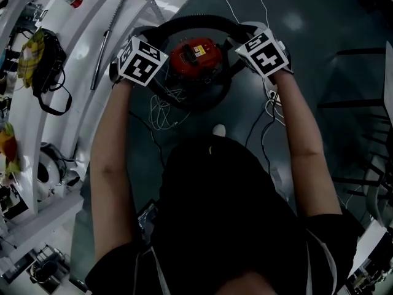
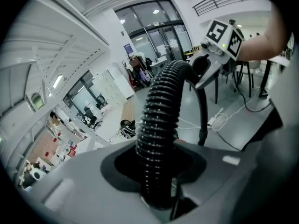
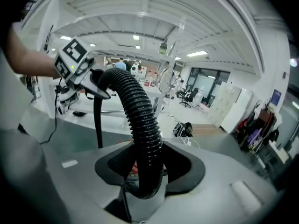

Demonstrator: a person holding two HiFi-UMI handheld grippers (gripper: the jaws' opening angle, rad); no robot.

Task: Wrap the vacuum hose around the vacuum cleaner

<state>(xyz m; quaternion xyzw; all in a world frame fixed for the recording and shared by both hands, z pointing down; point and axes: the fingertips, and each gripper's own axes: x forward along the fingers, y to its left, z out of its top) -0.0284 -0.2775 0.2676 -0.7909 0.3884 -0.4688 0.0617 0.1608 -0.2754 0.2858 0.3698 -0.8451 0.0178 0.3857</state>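
Nearest, left gripper (image 2: 156, 176): jaws part closed and clamped on the black ribbed hose (image 2: 161, 115), which fills the gap and runs up and away in an arc. Right gripper (image 3: 145, 178): same, jaws pinched on the hose where it passes between them, with no slack showing at the pads. In the head view both arms reach forward, 1 gripper at each side of the red vacuum (image 1: 196, 55), which sits on the floor (image 1: 319, 35) between and below them. The hose span between the 2 grippers bows over the far side of the vacuum, raised, apparently not resting on it. Progress, as a judgement: early to mid. The hose is picked up, held in 2 places and curved to match the body, but not yet laid down around it. A dark ring shows round the vacuum's near side; it could be a hose turn already in place or just the base, too dark to tell. Left to do: bring the held span down against the body, carry on round, tuck in the free end. Loose white cables (image 1: 161, 112) lie on the floor just beside the vacuum, on the near side. Further left are white shelves (image 1: 67, 85) with clutter.
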